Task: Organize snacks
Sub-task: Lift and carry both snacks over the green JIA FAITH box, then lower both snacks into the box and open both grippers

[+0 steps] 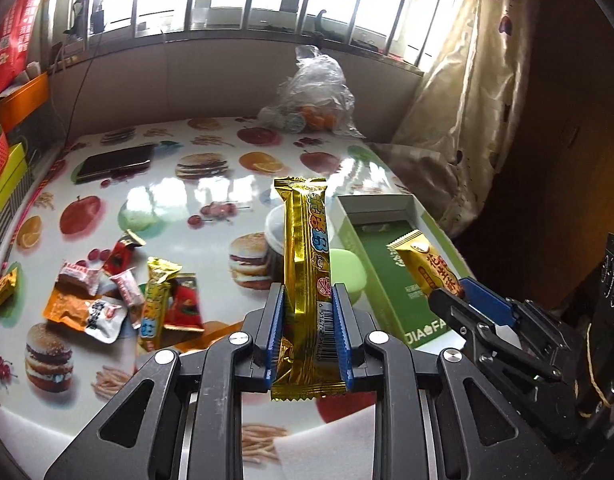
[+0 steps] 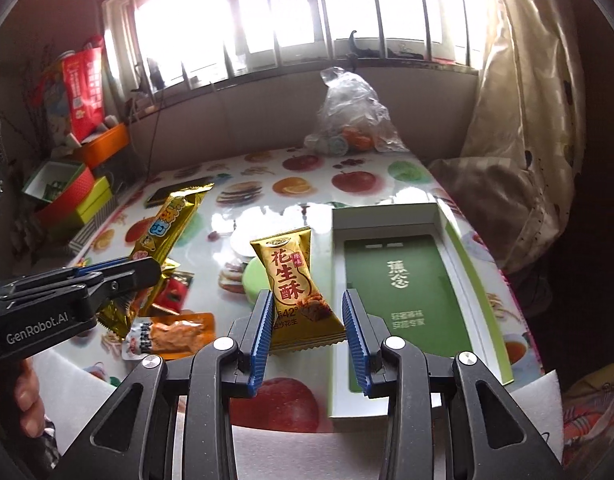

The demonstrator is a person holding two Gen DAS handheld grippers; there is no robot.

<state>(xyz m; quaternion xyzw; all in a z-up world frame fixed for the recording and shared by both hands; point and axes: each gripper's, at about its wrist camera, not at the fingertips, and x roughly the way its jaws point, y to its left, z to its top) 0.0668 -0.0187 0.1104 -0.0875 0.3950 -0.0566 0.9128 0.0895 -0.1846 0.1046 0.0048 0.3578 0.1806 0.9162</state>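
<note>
Across the frame's middle spreads one table [image 1: 211, 196], with one green box [image 2: 399, 280] at right. At lower left lies one pile of snacks [image 1: 119, 300]. At bottom centre, the left gripper [image 1: 309, 300] grasps one long gold bar [image 1: 307, 256]; the right gripper [image 2: 307, 300] clenches one gold packet [image 2: 297, 284].

Gold snack bar [image 1: 307, 256], green-lined box [image 2: 403, 280], fruit-and-burger patterned tablecloth [image 1: 211, 200].
</note>
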